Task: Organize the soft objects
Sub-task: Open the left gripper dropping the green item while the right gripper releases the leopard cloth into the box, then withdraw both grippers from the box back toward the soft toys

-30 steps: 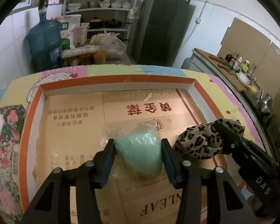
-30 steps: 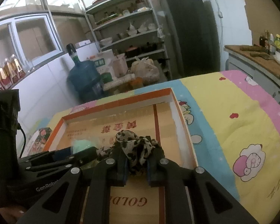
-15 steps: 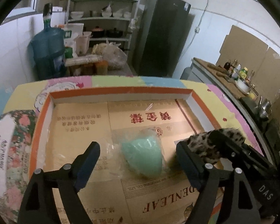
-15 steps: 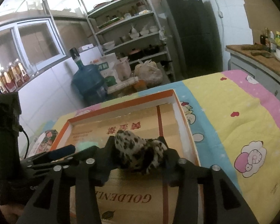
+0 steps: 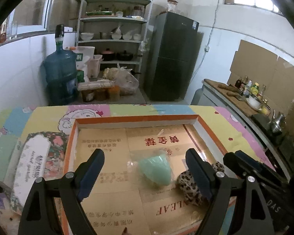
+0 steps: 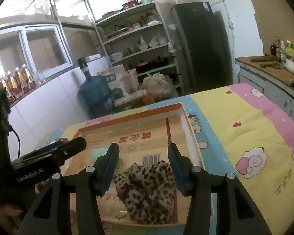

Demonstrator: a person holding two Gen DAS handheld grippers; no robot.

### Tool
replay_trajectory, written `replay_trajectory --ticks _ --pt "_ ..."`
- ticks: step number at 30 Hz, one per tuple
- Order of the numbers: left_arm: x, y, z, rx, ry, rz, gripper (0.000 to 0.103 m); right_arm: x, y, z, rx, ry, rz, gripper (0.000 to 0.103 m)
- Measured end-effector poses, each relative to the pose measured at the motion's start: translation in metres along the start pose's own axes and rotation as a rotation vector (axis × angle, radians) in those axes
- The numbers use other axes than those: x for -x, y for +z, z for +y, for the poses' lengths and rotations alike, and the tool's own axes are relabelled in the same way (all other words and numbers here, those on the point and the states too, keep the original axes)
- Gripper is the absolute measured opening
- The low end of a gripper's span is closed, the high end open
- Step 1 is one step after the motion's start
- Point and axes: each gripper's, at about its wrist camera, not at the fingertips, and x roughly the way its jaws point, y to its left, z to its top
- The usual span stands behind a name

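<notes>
Two hand-held tools are hovering over a shallow orange-rimmed tray (image 5: 135, 119) lined with flattened cardboard, which is sitting on a pastel cartoon-print cloth (image 6: 245, 129) covering the counter. The left tool (image 5: 145, 163) is standing wide open, its jaws having just been opening, and is gripping nothing; a mint-green soft item in a clear bag (image 5: 155, 169) is lying on the cardboard between and beyond its blue-padded fingers (image 5: 92, 168), touching neither.

Just to the right of the green item, a leopard-print cloth (image 6: 147, 190) is lying bunched on the cardboard near the tray's front right corner. The right tool (image 6: 143, 168) is partly open around it, its jaws also having just been opening. In the right wrist view the cloth is sitting low between the fingers, with a gap showing at the left pad; whether the right pad is brushing the fabric cannot be told.

A floral-patterned box (image 5: 37, 162) is lying on the cloth beside the tray's left rim. Behind the counter, a blue water jug (image 5: 60, 78), a metal shelf rack (image 5: 113, 39) with bowls and pots, and a dark fridge (image 5: 172, 58) are standing along the white wall.
</notes>
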Motion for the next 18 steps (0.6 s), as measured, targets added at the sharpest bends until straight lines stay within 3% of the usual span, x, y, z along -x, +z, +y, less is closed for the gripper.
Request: replay_trajectory --ticks 3,9,13,18 --pt "0.012 0.0 0.002 -0.031 0.025 -0.025 0.085 0.009 -0.001 0.006 0.004 0.003 -0.015 0.053" --pt "0.042 -0.004 0.01 -0.037 -0.03 -0.106 0.085 0.031 -0.005 0.03 0.05 0.003 -0.06 0.058" --pt "0.068 -0.009 0.013 -0.063 -0.002 -0.177 0.085 0.048 -0.015 0.052 0.113 -0.013 -0.098 0.068" --pt "0.098 -0.018 0.018 -0.1 0.049 -0.24 0.085 0.066 -0.029 0.081 0.168 -0.021 -0.138 0.071"
